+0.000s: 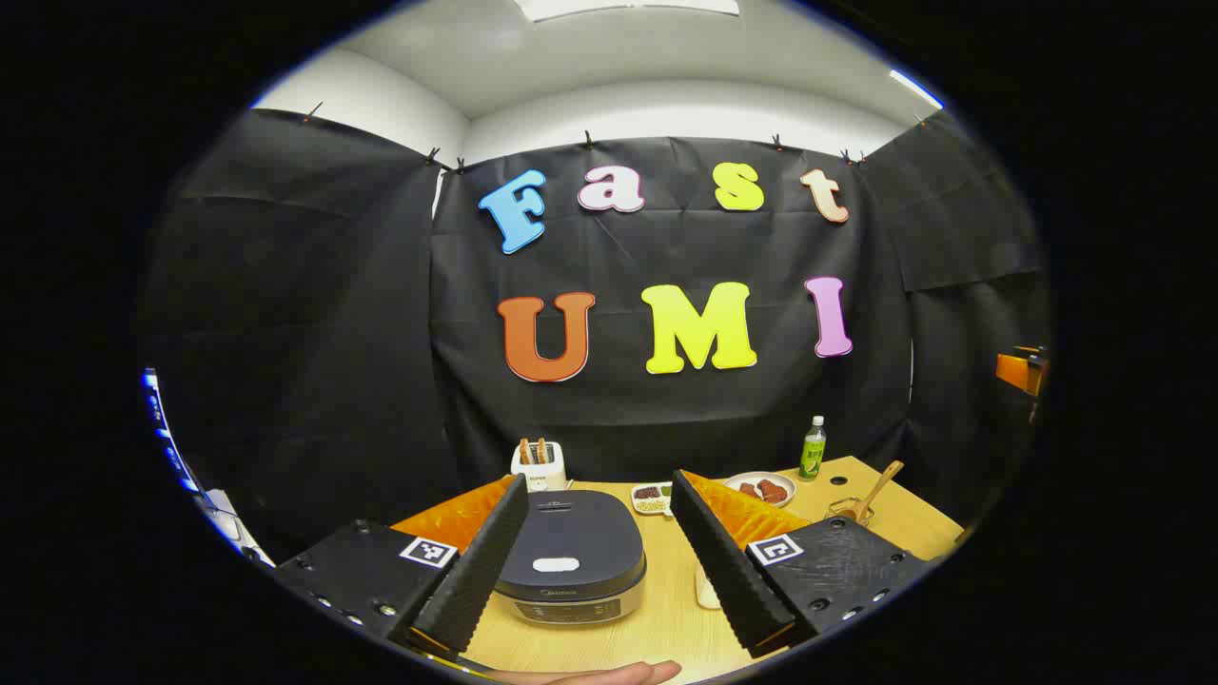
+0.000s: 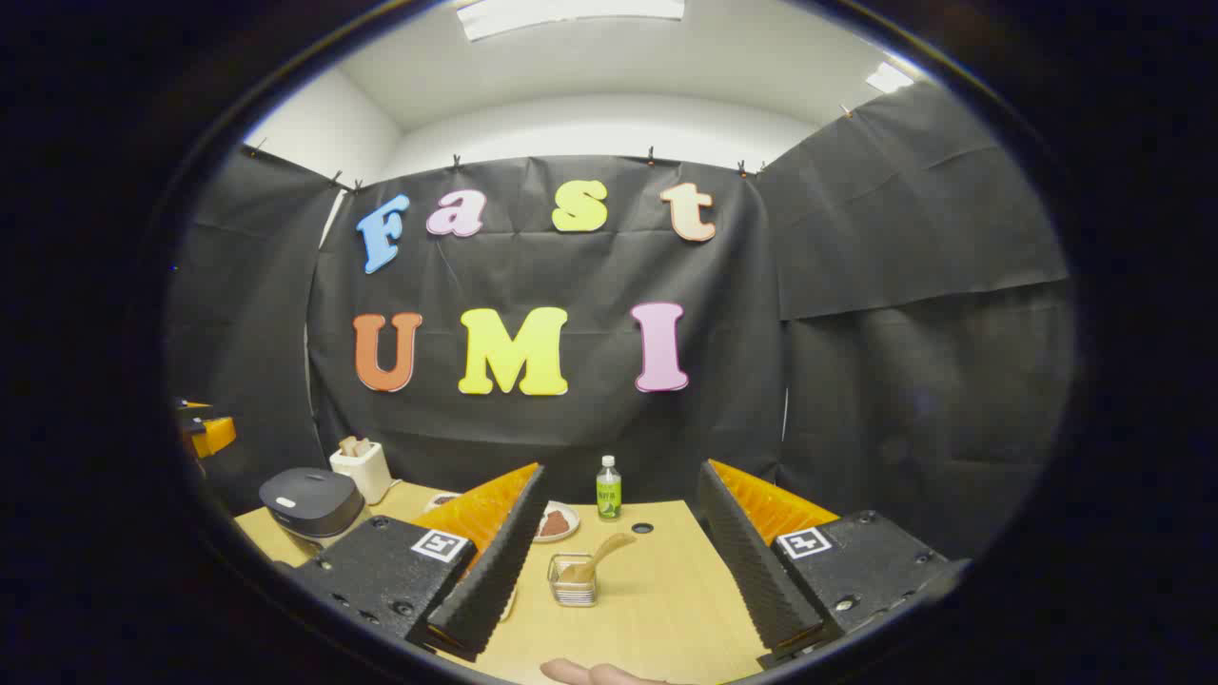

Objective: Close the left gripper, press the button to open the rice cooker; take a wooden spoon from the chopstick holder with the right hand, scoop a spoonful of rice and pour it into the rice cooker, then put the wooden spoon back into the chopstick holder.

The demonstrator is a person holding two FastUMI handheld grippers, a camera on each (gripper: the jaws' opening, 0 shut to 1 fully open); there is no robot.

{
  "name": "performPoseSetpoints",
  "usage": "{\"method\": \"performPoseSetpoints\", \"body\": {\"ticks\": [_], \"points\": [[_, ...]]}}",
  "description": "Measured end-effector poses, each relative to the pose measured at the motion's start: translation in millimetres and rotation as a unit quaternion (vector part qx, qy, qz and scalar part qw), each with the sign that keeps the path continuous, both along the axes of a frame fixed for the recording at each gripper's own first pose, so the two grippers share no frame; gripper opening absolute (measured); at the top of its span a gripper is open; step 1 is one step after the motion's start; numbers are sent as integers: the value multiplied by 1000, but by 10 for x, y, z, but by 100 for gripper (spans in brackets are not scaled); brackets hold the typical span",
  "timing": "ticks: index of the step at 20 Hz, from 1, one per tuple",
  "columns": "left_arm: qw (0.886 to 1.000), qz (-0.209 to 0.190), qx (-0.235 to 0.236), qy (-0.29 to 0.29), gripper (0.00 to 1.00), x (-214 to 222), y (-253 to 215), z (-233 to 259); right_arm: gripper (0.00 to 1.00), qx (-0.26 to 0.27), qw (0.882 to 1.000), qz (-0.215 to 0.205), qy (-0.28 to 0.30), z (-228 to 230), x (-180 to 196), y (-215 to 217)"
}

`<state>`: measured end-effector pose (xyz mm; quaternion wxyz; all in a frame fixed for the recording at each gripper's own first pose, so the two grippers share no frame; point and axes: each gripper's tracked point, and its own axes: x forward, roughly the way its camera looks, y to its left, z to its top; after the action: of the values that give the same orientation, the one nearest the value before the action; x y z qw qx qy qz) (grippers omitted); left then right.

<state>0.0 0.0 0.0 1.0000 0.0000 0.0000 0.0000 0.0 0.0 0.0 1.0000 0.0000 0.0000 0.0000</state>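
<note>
The cooker (image 1: pixel 571 561) sits on the tabletop (image 1: pixel 666 618) with its lid down, framed between the fingers of our left tool (image 1: pixel 604 561), which gapes wide: nothing is started, we judge. The spoon (image 2: pixel 595 559) leans in its holder (image 2: pixel 574 580), ahead of our right tool (image 2: pixel 623 561), also spread and empty. We cannot pick out the rice supply, and a fingertip (image 2: pixel 590 674) is cut off below.

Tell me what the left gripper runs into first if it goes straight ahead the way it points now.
Most likely the rice cooker. It sits closed on the table, right between the fingers of the open left gripper and close ahead. The toaster stands farther behind it. Depth is hard to judge through the fisheye.
</note>
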Motion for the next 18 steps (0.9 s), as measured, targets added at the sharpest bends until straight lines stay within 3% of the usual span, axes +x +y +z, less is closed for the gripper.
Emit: {"method": "performPoseSetpoints", "body": {"ticks": [3, 4, 10, 11, 14, 15, 16, 18], "points": [[1000, 0, 0, 6, 96, 0, -14, -60, 100, 3, 1000, -2, -4, 6, -36, -73], [1000, 0, 1, 7, 96, 11, -16, -78, 93, 4, 1000, -3, -5, 4, -45, -97], [1000, 0, -10, 5, 95, 27, 2, -61, 93, 4, 1000, -5, -8, 0, -106, -174], [1000, 0, -12, 4, 95, 49, 10, -75, 100, 8, 1000, -3, -9, -12, -108, -179], [1000, 7, -14, 5, 96, 85, 78, -98, 100, 15, 1000, 1, -6, -72, -120, -192], [1000, 9, -15, 5, 96, 108, 98, -110, 93, 17, 1000, 1, -4, -103, -125, -193], [1000, 8, -17, 5, 96, 145, 114, -126, 100, 22, 1000, 3, -4, -131, -140, -194], [1000, -13, -19, 6, 95, 243, 61, -187, 100, 28, 1000, 10, -4, -180, -162, -143]]}}
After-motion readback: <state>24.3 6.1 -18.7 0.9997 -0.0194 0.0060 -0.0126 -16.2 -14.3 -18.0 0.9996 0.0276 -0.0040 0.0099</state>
